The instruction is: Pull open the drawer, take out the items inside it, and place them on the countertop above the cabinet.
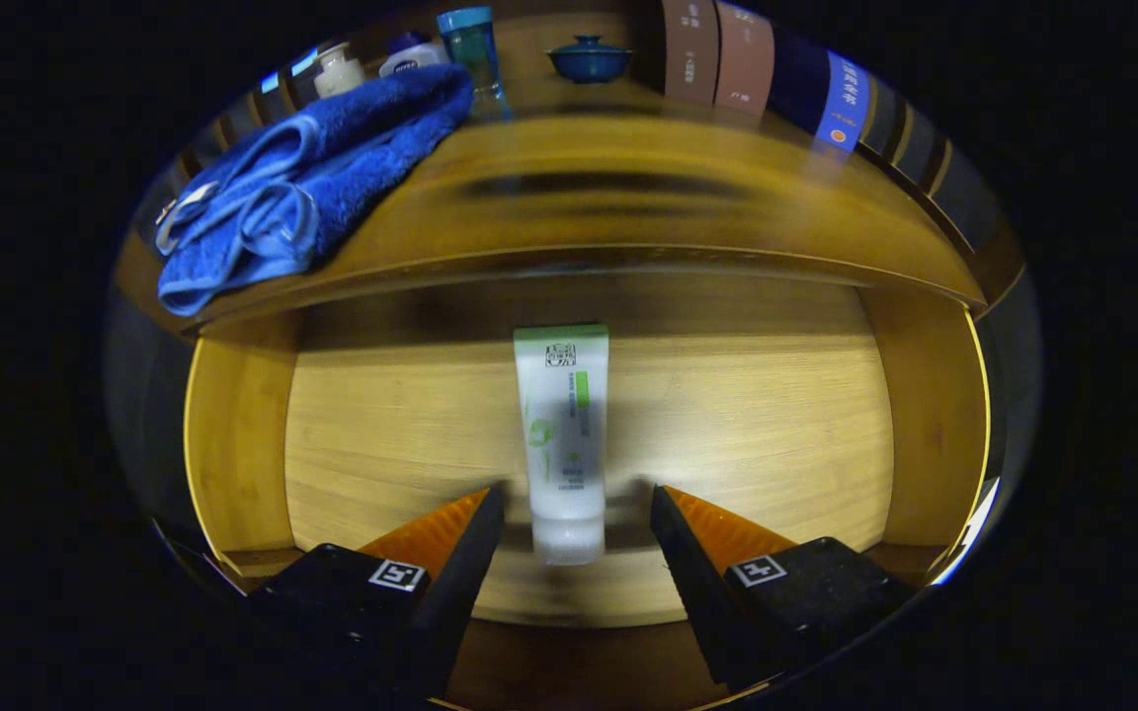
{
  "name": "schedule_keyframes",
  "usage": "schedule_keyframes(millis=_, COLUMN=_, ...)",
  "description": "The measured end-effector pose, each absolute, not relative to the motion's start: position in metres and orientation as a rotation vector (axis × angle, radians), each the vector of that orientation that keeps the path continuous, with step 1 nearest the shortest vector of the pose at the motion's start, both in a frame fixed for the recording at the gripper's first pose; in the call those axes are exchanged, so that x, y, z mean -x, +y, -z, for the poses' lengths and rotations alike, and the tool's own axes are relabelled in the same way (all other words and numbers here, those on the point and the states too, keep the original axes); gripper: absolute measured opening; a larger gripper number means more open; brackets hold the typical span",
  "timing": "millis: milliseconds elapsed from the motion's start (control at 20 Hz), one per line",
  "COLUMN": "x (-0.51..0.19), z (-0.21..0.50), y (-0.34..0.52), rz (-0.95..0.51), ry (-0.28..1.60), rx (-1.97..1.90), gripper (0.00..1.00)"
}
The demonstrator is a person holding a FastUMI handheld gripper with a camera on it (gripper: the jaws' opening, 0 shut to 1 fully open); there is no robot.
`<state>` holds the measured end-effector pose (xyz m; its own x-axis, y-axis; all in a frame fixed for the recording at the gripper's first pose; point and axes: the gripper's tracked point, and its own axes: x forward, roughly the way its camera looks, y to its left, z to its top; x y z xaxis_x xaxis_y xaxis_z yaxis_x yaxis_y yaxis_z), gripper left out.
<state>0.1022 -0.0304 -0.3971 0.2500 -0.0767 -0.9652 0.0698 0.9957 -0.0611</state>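
drawer (233,444) stood pulled open under the countertop (628,212). white tube with green band (561,434) lay lengthwise mid-floor of the drawer, cap end toward the front edge, sitting between the fingertips. gripper (577,509) spread wide, fingers either side of the cap end, touching nothing; likely lined up to close on the tube. blue towel (302,188) draped over the countertop's left front edge; bottles, lidded bowl (589,57) and books at the back edge.
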Motion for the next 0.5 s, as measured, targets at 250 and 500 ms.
schedule_keyframes(millis=250, x=-0.107, z=0.408, y=-0.031, rz=0.111, ry=1.349, rx=0.004, gripper=0.79)
schedule_keyframes(millis=500, x=-0.103, z=0.413, y=-0.034, rz=0.09, ry=1.319, rx=0.019, gripper=0.49)
